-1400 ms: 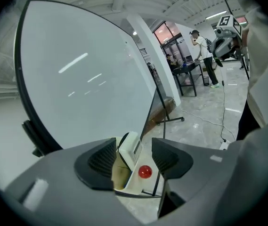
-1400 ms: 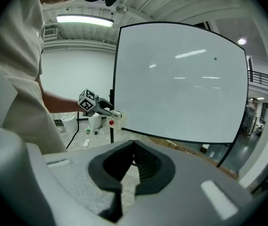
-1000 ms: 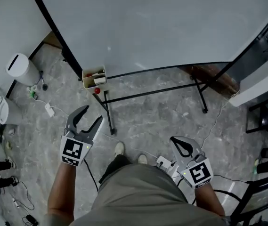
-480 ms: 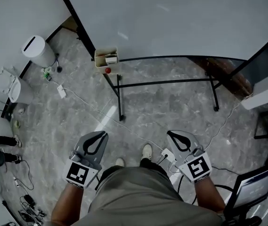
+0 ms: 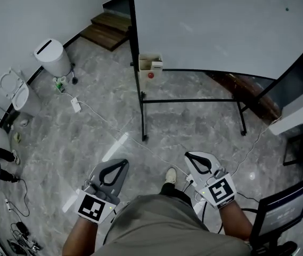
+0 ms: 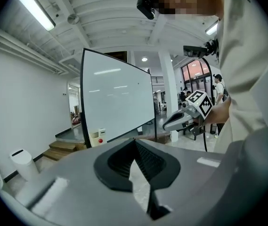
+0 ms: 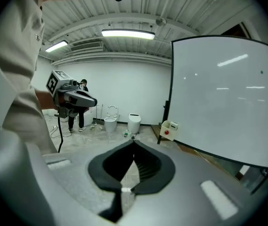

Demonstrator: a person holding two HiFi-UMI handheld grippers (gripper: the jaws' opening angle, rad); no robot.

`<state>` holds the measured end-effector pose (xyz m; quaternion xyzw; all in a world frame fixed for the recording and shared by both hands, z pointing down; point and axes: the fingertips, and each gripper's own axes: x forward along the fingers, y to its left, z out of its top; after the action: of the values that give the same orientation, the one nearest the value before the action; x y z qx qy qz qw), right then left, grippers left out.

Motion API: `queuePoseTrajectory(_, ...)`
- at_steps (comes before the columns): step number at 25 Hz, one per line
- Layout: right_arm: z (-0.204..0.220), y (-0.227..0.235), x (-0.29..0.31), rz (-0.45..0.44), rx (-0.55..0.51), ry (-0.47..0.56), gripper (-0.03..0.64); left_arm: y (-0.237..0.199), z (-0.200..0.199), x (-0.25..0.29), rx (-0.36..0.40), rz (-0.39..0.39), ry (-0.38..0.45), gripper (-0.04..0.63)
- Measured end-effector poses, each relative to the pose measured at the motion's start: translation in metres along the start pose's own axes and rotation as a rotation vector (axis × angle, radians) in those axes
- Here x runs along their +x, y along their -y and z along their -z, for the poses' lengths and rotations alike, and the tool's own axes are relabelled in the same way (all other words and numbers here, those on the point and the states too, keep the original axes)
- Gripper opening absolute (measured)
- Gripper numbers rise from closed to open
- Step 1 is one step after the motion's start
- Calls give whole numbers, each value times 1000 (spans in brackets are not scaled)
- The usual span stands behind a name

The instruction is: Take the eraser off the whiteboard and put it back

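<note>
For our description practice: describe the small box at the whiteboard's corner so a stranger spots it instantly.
Start at the whiteboard on its black stand. At its lower left corner sits a small cream box. Only it has a red dot on its front.

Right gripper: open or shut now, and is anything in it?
Shut, empty. In the right gripper view the grey right gripper has its black fingers touching at the tips, nothing between them.

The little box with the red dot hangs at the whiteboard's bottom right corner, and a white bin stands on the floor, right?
No. The head view shows the little box with the red dot hanging at the bottom left corner of the whiteboard. The white bin does stand on the floor.
</note>
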<state>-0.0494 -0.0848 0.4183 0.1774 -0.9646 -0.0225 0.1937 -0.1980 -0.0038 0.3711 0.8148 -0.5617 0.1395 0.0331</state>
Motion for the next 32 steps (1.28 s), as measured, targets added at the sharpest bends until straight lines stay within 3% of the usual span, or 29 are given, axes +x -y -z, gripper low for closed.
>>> queuePoseTrajectory(6,-19,-114,-4,9,-11,-15,3,11,34,-106,-2,31,23,6)
queuePoseTrajectory(12,-40,-201,-35,5,-41,-23,3,35,51,-190,-3,52,33,6)
queuePoseTrajectory(20,-39,-218,-67,6,-40,-1,3,67,56,-200,-46,46,35,6)
queuePoseTrajectory(32,7,-190,-214,68,-20,43,3,215,14,-173,-21,74,55,5)
